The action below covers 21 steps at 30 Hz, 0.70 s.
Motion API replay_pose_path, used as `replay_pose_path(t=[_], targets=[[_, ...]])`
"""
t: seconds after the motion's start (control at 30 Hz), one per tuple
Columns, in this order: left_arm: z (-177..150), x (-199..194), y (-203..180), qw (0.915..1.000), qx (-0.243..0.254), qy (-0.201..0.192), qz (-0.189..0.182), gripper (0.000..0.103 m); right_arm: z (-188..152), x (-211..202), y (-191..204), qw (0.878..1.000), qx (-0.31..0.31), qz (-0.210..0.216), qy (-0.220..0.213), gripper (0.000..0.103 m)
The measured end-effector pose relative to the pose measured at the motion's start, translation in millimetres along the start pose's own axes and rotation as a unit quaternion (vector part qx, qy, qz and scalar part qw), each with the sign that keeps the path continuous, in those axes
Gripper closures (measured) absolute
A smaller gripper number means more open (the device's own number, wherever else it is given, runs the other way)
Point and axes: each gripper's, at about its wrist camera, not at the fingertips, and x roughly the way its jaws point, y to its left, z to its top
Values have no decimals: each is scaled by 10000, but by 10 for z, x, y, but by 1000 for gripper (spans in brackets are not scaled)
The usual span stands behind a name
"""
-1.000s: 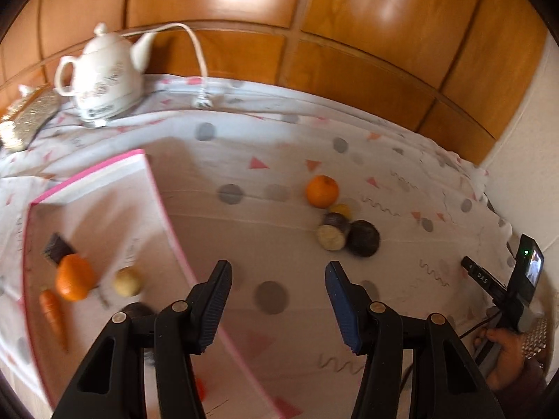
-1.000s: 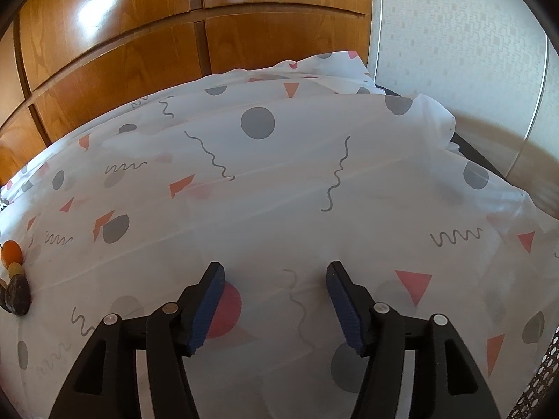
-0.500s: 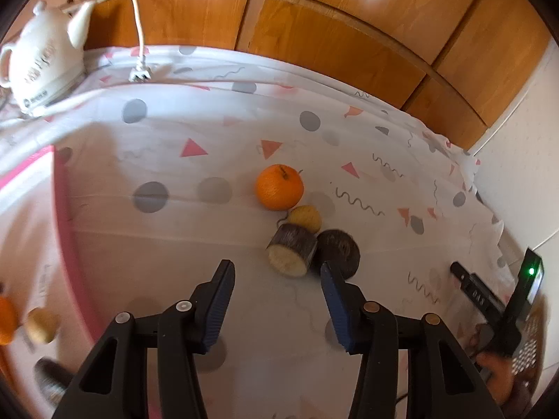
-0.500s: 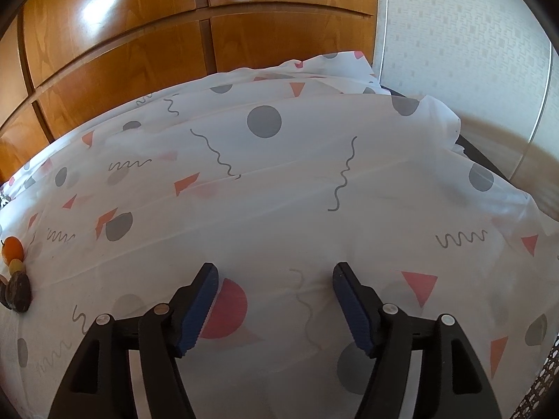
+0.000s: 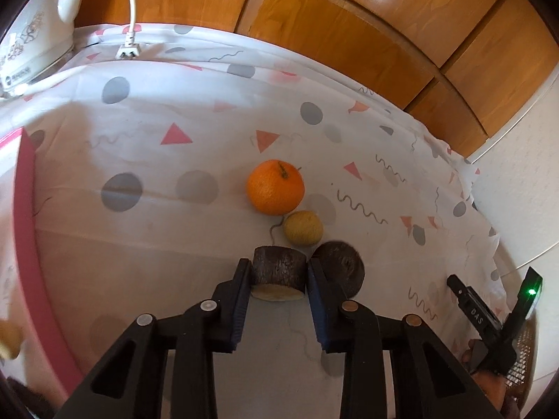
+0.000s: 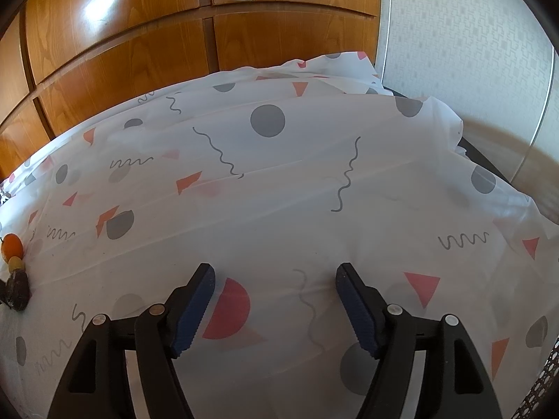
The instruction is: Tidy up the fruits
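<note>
Left claw (image 5: 278, 281) is closing, its pads against the flanks of a cut, rough-skinned chunk (image 5: 277, 274): seemingly firm, light, best gripped there. Right claw (image 6: 276, 305) is opening, empty, above the counter (image 6: 279, 209).

Left gripper (image 5: 278, 276) is closing around the brown stub (image 5: 277, 272), and it's tight: the dark round fruit (image 5: 344, 270) touches its right finger, the small yellow fruit (image 5: 302, 227) and the orange (image 5: 275, 187) crowd just beyond. Left of the stub, bare cloth (image 5: 139, 244) runs to the pink-rimmed tray (image 5: 29, 216). The opening right gripper (image 6: 275, 300) has only cloth ahead.
</note>
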Motion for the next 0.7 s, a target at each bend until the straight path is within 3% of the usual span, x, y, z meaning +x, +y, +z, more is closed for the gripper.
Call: replay_pose_path(t=[0.3,0.4,0.5,0.53,0.7], targets=[[-474,-293,-126,9977,536,22,411,71,-4,-4,9,10000,-15,-16,-1,30],[-626,-360,-219,9946,837,-161,599,71,-4,-5,9,10000,-15,-17,-1,30],[-655,-341,-213,9939,856,-176,667,71,-5,-6,10,10000,-15,-18,0,30],[-658,-275,-171,9951,758,-6,633,71,-6,-6,9,10000,-15,-17,0,30],[-694,-280,-140,9948,763,-151,652,72,-7,-10,13,10000,-23,-17,13,30]])
